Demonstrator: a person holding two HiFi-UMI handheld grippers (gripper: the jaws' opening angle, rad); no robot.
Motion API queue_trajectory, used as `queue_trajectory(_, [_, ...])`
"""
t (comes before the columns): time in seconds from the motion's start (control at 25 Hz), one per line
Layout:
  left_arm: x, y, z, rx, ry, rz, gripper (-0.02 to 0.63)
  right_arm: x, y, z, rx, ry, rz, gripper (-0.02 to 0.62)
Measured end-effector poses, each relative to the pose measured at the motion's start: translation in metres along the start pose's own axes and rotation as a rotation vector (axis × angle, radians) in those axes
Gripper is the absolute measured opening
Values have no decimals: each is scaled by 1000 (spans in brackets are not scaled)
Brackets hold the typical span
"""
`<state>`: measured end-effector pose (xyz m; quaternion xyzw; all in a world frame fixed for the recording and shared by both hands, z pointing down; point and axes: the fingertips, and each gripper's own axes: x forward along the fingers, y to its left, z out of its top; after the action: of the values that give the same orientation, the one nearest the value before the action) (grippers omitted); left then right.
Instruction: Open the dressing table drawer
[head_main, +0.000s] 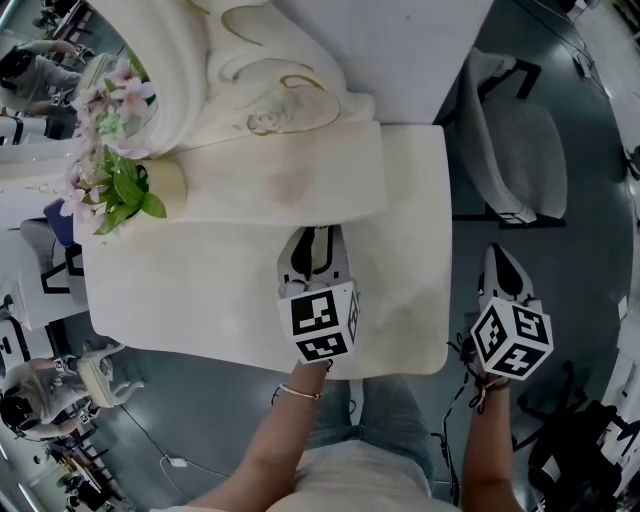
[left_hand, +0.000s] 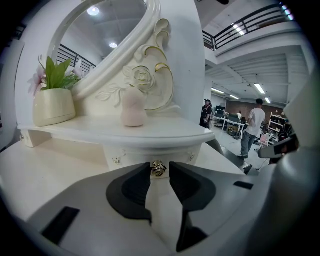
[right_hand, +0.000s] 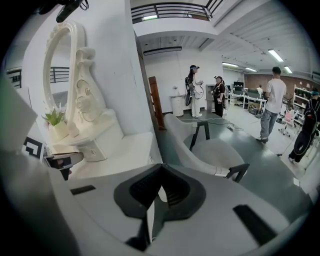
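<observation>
2 tongs, left tongs (left_hand: 160, 165) narrowly spread around drawer knob (left_hand: 158, 170), right tongs (right_hand: 160, 170) pressed together

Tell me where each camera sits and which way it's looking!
Head view: on the person's head, looking steeply down at the dressing table; shows both forearms, the left claw and the right claw.
Left gripper view: rides on the left claw, facing the drawer knob between its jaws; only the claw shows.
Right gripper view: rides on the right claw, facing a grey chair beside the table; its jaws are together.
Shared: all three show the flower pot.
</observation>
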<state>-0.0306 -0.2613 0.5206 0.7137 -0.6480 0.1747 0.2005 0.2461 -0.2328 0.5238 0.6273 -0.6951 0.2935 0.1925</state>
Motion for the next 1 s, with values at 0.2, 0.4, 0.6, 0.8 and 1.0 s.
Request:
queue_trajectory(0.2, [0, 2, 0, -7, -1, 12, 110, 0, -1, 0, 0, 0, -2, 8])
queue_trajectory(0.4, [0, 3, 0, -9, 1, 14, 109, 0, 0, -2, 2, 1, -2, 8])
queue_trajectory(0.6, [0, 3, 0, -11, 8, 27, 107, -1, 1, -1, 1, -1, -2, 8])
queue_trajectory(0.8, [0, 3, 0, -12, 11, 21, 107, -3, 2, 0, 1, -6, -5, 8])
queue_trajectory(1.0, [1, 4, 0, -20, 17, 16, 107, -6, 2, -1, 4, -9, -10, 8])
